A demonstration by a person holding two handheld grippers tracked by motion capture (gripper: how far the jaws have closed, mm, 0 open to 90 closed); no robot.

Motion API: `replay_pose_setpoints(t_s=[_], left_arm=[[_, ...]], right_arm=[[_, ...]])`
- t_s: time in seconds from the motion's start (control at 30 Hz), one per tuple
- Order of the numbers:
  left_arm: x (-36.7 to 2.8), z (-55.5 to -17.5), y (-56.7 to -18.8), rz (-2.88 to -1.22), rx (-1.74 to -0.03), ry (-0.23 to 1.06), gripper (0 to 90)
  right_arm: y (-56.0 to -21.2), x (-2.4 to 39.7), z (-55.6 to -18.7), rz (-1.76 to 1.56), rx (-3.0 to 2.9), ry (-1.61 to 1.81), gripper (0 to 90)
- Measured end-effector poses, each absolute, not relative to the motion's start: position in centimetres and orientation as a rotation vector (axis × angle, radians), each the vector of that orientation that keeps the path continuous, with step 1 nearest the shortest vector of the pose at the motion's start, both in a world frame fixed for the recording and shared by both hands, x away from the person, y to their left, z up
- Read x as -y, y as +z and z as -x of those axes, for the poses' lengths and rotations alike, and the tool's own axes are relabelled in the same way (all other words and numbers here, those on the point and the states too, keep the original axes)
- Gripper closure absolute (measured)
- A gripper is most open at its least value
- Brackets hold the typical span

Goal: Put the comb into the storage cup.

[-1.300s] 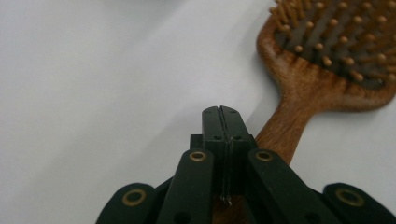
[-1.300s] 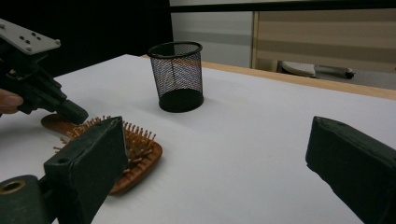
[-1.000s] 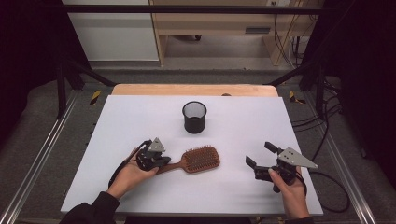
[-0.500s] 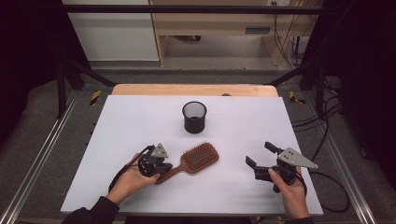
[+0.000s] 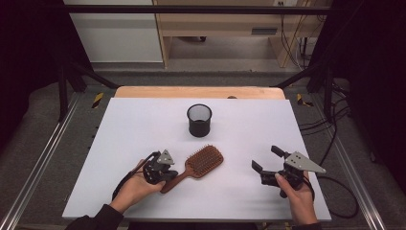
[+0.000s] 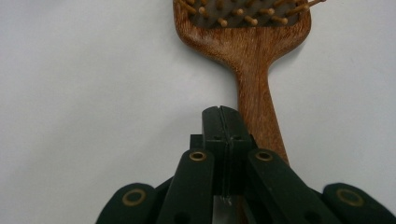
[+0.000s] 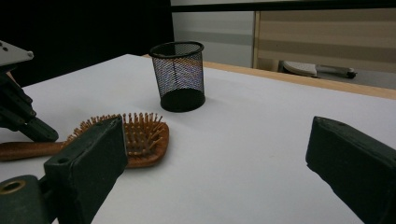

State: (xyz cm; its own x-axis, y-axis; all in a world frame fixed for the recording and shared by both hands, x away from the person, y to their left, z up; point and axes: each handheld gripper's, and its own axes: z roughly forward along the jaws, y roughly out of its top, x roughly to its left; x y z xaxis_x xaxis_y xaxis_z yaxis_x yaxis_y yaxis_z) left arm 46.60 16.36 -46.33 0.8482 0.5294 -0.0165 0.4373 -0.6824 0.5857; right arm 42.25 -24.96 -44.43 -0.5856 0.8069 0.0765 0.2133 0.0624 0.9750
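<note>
High view: left claw [image 5: 168, 175] clenched tight over the wooden hairbrush [image 5: 198, 165] handle near the desk's [image 5: 143, 124] front edge, nothing between its jaws. Right claw [image 5: 269, 159] gapes released, well right of the brush. Mesh cup [image 5: 199, 120] stands farther back.

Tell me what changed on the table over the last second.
The wooden hairbrush swung: its head tipped up toward the mesh cup and its handle end came nearer the person. The left gripper, jaws shut and pressed to the handle's side, shifted slightly with it. The right gripper stayed open and still; the cup did not move.
</note>
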Motion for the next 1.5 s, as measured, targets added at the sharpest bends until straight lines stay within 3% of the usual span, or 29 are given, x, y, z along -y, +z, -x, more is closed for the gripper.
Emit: replay_pose_setpoints(t_s=[0.37, 0.63, 0.83, 1.17, 1.5], left_arm=[[-16.2, -46.7, -46.1, -2.432, -0.731, 0.212, 90.0], [-15.1, -46.3, -43.2, -2.440, -0.743, 0.227, 88.8], [-14.3, -46.2, -42.8, -2.451, -0.787, 0.234, 66.2], [-13.3, -46.7, -43.8, -2.475, -0.861, 0.239, 8.3], [-12.4, -46.9, -44.3, -2.510, -0.842, 0.241, 6.3]], right_arm=[[-44.4, 24.8, -42.3, -1.000, -1.860, 1.563, 5.2], [-44.2, 24.8, -42.1, -0.994, -1.854, 1.566, 5.1], [-44.3, 24.9, -42.2, -1.004, -1.850, 1.561, 5.0], [-44.4, 24.9, -42.2, -1.014, -1.850, 1.559, 4.9], [-44.4, 25.0, -42.2, -1.017, -1.851, 1.559, 4.9]])
